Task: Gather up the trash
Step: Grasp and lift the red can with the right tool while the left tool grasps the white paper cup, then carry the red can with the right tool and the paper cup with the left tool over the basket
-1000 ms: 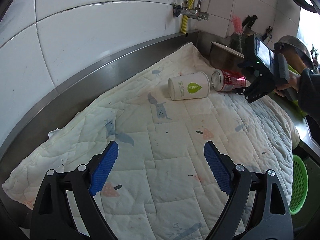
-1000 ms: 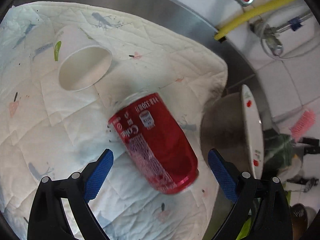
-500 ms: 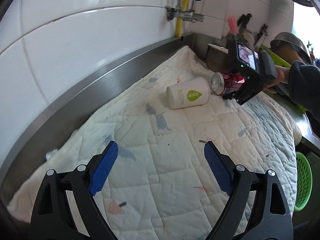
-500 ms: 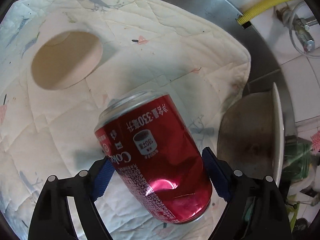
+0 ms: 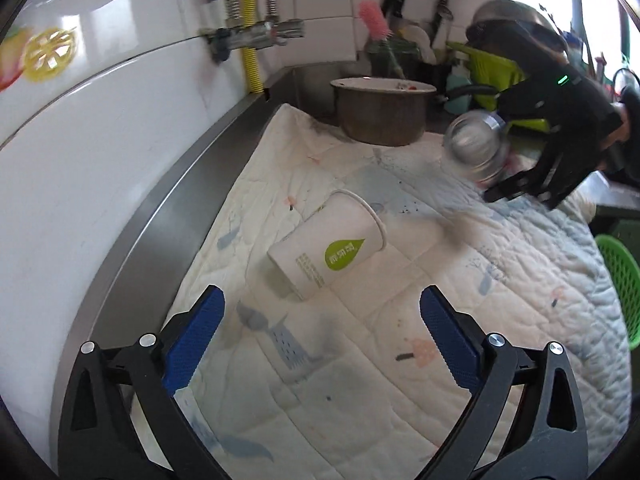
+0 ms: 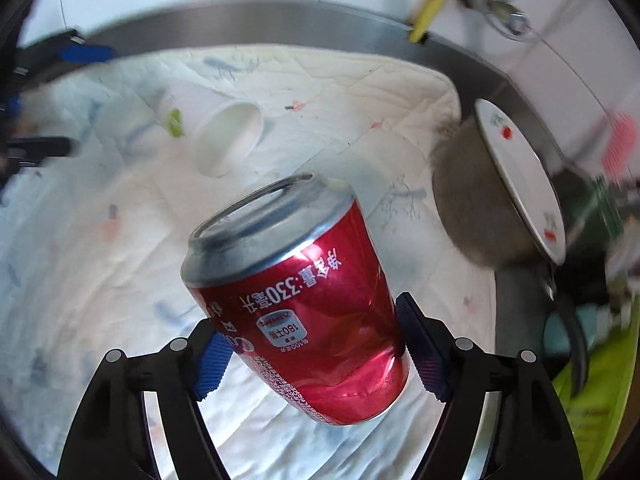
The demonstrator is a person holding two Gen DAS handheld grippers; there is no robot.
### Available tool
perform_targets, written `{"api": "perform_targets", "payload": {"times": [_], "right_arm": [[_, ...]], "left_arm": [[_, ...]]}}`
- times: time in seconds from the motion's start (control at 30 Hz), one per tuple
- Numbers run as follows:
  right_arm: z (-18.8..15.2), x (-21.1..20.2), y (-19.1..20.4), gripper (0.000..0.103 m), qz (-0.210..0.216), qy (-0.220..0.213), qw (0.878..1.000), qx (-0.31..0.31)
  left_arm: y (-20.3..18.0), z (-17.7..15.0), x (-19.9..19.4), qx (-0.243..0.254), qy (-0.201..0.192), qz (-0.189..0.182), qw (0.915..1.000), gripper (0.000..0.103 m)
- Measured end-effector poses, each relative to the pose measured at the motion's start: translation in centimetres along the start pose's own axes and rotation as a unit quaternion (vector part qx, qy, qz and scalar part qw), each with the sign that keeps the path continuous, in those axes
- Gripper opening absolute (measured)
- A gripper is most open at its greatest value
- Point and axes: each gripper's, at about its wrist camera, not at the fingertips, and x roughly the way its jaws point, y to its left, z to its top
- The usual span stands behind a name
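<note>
A stainless-steel surface [image 5: 168,216] ran along a white-tiled wall [image 5: 100,152], its raised back edge meeting the tiles. A quilted white mat [image 5: 360,368] with faint animal prints covered most of it. At the mat's far corner stood a brown enamel pot [image 5: 380,116], beneath a yellow hose [image 5: 253,24] and metal pipe fittings. A green basket [image 5: 620,288] showed off the surface's right edge. The paper cup [image 5: 332,246] lay on its side near the mat's middle, just ahead of the left tongs [image 5: 320,342], which had just been opening and stood spread with nothing between them. The right tongs [image 6: 316,354] had just been closing and pinched the red soda can [image 6: 296,296], lifted clear of the mat.
</note>
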Motion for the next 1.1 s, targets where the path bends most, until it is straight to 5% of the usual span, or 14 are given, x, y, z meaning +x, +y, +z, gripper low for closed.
{"api": "perform_targets", "payload": {"times": [0.27,0.53,0.63,0.73,1.1], "right_arm": [[-4.8,-5.4,3.4,0.073,0.028,-0.029,0.997,0.066],[-10.8,-8.3,6.1,0.073,0.033,-0.019,0.991,0.124],[-12.4,-8.7,7.0,0.073,0.033,-0.012,0.989,0.142],[-13.5,-9.0,7.5,0.073,0.035,-0.009,0.987,0.158],[-16.1,-10.8,7.9,0.072,0.039,-0.042,0.977,0.207]], "left_arm": [[-0.8,2.1,4.8,0.104,0.02,0.009,0.9943,0.097],[-1.0,3.0,8.4,0.155,0.037,-0.011,0.9871,0.097],[-1.2,3.2,9.5,0.153,0.041,-0.024,0.987,0.093],[-1.5,3.3,10.3,0.147,0.05,-0.043,0.987,0.077],[-2.4,2.9,8.0,0.074,0.033,-0.022,0.9964,0.063]]}}
